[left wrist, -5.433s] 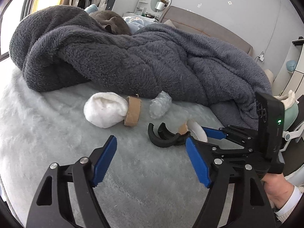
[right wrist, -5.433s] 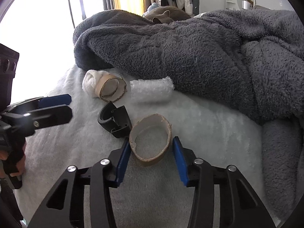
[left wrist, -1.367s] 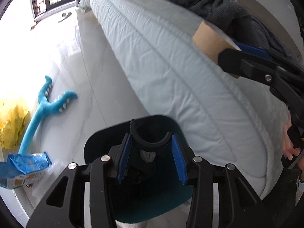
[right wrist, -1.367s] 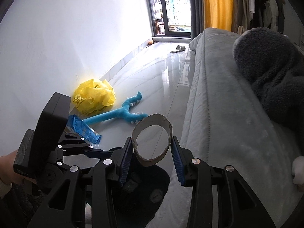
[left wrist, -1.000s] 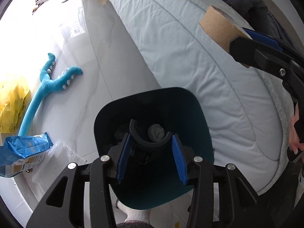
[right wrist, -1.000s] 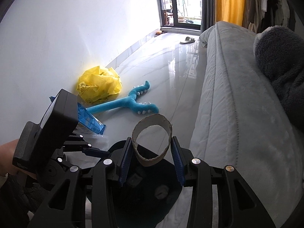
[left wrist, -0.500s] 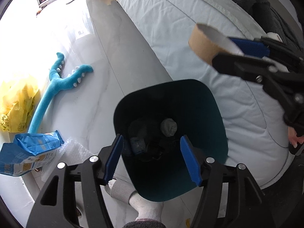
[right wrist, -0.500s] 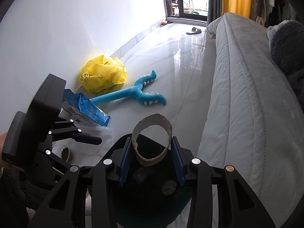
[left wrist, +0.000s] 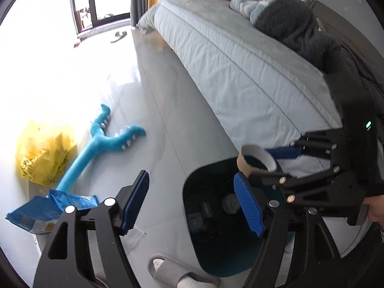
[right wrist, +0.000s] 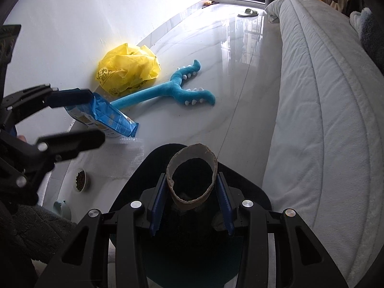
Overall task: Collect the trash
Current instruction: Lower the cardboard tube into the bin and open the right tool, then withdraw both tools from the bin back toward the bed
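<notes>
Two blue pads of the right gripper (right wrist: 191,207) pinch a squashed brown cardboard ring (right wrist: 192,180) over the dark bin (left wrist: 216,259). The left gripper (left wrist: 192,206), empty, is opening; its black curved piece from a second ago is gone.

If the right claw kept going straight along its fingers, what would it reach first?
Most likely the open mouth of the dark bin directly under the cardboard ring it holds; depth is hard to judge.

A brown cardboard ring (right wrist: 192,176), squashed oval with a ragged rim, hangs over the dark bin (right wrist: 249,192), whose mouth holds trash at six o'clock.
</notes>
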The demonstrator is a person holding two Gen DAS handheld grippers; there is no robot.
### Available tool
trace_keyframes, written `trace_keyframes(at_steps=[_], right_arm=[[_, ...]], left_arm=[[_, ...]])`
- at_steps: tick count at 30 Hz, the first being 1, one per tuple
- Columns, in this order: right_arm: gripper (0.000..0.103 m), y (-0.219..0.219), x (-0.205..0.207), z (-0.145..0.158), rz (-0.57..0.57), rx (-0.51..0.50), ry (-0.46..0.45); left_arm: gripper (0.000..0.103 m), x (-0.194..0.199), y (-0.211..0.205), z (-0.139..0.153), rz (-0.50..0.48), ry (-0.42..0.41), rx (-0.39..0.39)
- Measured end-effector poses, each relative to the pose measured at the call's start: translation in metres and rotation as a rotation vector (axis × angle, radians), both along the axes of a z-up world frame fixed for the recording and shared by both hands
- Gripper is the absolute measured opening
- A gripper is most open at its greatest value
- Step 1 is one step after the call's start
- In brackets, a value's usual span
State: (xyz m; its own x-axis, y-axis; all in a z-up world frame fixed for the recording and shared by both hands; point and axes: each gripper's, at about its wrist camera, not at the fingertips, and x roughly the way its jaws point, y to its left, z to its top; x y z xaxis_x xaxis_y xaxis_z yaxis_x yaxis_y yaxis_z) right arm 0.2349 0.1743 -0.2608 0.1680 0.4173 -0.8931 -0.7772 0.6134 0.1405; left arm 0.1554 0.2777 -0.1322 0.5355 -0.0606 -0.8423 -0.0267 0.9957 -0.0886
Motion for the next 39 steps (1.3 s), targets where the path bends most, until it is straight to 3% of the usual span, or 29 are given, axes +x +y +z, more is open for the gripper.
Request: trace_keyframes(at_steps=[8, 20, 23, 26, 39], right_arm=[[0.041, 0.008, -0.001, -0.030, 0.006, -0.082, 0.035], [0.043, 0.006, -0.002, -0.046, 0.005, -0.151, 0.058], [0.048, 0.004, -0.004, -0.047, 0.008, -0.171, 0.066], [0.057, 0.001, -0.006, -0.042, 0.007, -0.177, 0.058], [0.064, -0.032, -0.004, 0.027, -0.014, 0.013, -0.045]], left_arm=[[0.076, -0.004, 0.012, 0.018, 0.074, -0.112, 0.065], [0.076, -0.003, 0.010, 0.050, 0.070, -0.208, 0.063], [0.082, -0.003, 0.005, 0.058, 0.068, -0.239, 0.049], [0.084, -0.005, -0.003, 0.070, 0.062, -0.291, 0.045], [0.084, 0.006, -0.041, 0.111, 0.040, -0.421, 0.046]])
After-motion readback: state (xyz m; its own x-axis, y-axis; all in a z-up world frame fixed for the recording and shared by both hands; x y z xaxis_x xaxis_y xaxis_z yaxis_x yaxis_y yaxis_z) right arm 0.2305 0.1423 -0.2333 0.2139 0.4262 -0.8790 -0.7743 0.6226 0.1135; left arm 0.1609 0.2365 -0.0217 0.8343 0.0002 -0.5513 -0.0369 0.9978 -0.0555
